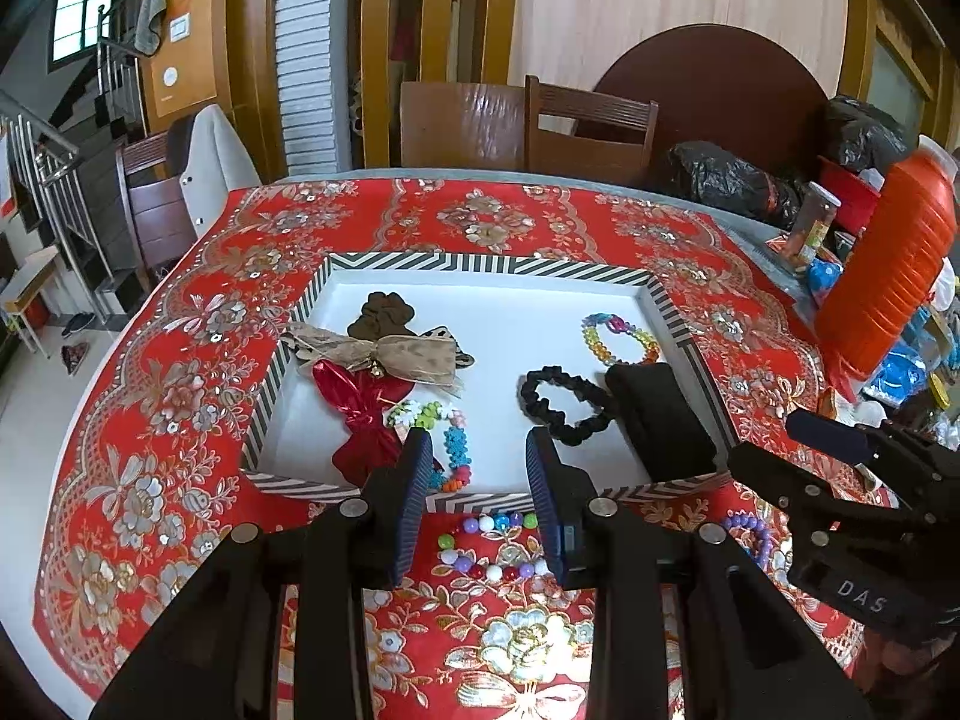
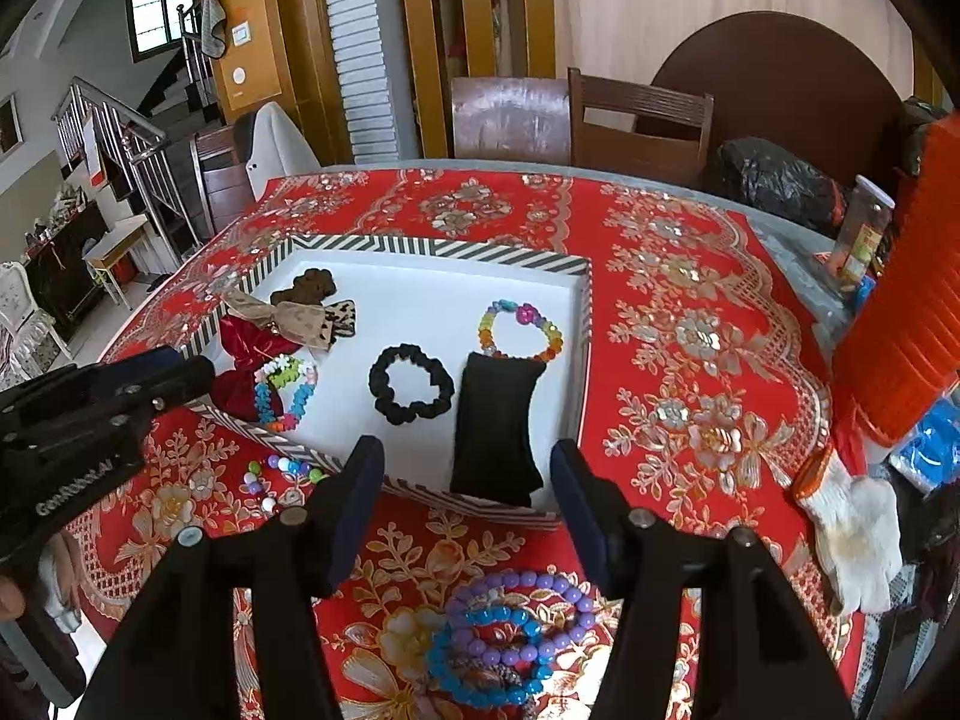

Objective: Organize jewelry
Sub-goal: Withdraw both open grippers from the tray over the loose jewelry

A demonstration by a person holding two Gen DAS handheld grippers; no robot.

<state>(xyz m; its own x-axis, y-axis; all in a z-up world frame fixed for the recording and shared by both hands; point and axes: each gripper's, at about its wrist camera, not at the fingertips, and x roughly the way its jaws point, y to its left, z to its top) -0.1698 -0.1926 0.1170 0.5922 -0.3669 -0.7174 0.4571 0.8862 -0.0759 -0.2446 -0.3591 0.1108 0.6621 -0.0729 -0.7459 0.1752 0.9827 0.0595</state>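
- Black ribbed pads on my left gripper [image 1: 480, 468] stand partly spread with nothing between them; through the gap I see the striped near rim of the tray [image 1: 480, 501] and a loose multicoloured bead bracelet [image 1: 489, 546] lying on the cloth just outside it.
- My right gripper [image 2: 465, 480] is spread wider and also carries nothing; its pads hang just short of the black pouch [image 2: 495, 426], which lies inside the tray at the near right, apart from both pads.
- Below the right fingers, a pile of purple and blue bead bracelets [image 2: 510, 636] sits on the cloth, outside the tray.
- My judgement: I am between pieces, with the pouch already placed and the pick of the next item not yet begun.
- The next move calls for dropping one gripper onto a bracelet on the cloth, pinching a single strand and not the heap, then lifting it over the striped rim to bare white floor.
- Already in the tray: a black scrunchie [image 2: 411, 384] beside the pouch, a rainbow bracelet [image 2: 519, 330] behind it, and at the left a flower bracelet [image 1: 444, 438], a red bow [image 1: 360, 420] and a beige bow [image 1: 390, 354].
- Underneath is a red floral tablecloth [image 1: 150, 390] on a table, with an orange ribbed container [image 1: 888, 276] and a work glove [image 2: 852, 534] at the right edge.
- Beyond are wooden chairs [image 1: 591, 126], panelled walls and a staircase [image 2: 120, 138] at the left.
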